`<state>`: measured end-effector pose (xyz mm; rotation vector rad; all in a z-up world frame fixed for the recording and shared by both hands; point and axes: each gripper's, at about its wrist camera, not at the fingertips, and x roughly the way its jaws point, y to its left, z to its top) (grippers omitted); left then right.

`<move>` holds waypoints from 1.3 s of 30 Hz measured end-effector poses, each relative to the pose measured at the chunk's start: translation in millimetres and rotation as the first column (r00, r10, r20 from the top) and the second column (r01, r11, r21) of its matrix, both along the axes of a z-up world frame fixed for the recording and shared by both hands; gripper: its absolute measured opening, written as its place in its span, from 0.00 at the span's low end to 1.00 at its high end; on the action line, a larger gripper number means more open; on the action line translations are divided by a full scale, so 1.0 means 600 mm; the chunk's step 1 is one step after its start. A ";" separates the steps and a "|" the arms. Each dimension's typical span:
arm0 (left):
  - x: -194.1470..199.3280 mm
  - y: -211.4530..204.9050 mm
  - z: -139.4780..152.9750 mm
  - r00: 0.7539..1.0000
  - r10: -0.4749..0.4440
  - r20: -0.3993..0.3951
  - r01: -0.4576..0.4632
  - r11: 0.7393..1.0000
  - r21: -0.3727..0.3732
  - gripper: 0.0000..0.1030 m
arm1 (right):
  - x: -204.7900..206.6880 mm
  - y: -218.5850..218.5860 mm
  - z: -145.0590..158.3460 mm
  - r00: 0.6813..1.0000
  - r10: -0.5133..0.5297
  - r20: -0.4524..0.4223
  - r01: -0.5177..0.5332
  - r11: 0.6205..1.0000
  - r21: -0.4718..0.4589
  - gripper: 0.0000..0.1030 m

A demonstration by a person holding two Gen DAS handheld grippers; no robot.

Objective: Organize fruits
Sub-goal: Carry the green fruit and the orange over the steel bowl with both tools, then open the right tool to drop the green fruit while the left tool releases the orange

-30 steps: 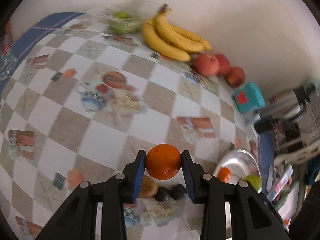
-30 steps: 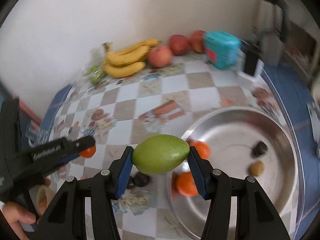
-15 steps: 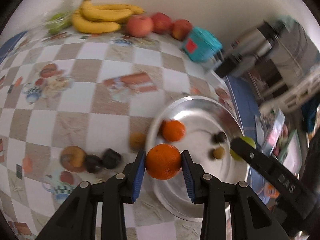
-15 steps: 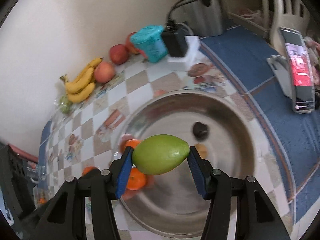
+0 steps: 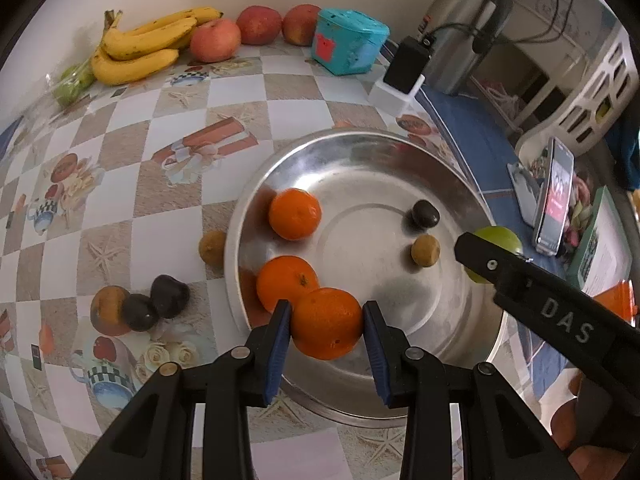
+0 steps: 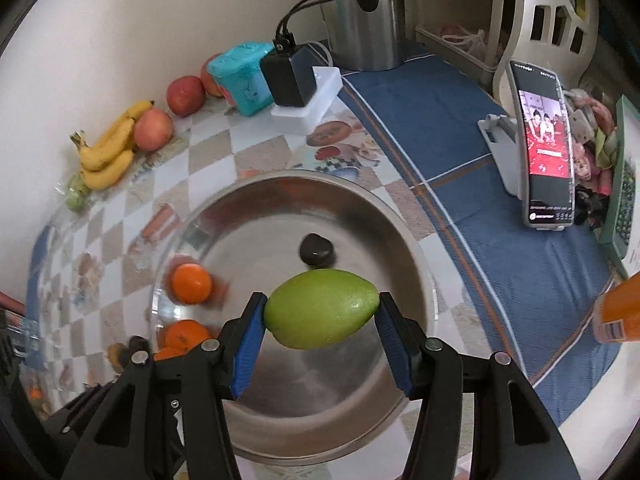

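My left gripper (image 5: 326, 322) is shut on an orange (image 5: 327, 323), held over the near rim of a round steel bowl (image 5: 360, 148). Inside the bowl lie two more oranges (image 5: 295, 213), a dark round fruit (image 5: 425, 213) and a small brown fruit (image 5: 425, 250). My right gripper (image 6: 320, 314) is shut on a green mango (image 6: 321, 314) above the same bowl (image 6: 416, 264). In the left wrist view the mango (image 5: 498, 240) shows at the bowl's right edge behind the right gripper's black arm.
Left of the bowl lie a brown fruit (image 5: 212, 246), two dark fruits (image 5: 170, 295) and a brownish-orange fruit (image 5: 106, 308). Bananas (image 5: 140, 46), apples (image 5: 216, 40) and a teal box (image 5: 348, 40) line the wall. A kettle (image 6: 362, 12), charger (image 6: 288, 72) and propped phone (image 6: 544, 148) stand right.
Both grippers swung from the checkered cloth over to the steel bowl, each keeping its fruit. The left gripper rolled, and the bowl now fills the centre of both views.
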<state>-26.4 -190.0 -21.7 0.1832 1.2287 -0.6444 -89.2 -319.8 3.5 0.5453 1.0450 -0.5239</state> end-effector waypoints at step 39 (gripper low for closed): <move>-0.014 -0.014 -0.015 1.000 -0.019 -0.005 0.019 0.999 0.033 0.46 | 0.012 0.008 -0.047 0.993 0.059 -0.098 -0.056 0.998 0.040 0.56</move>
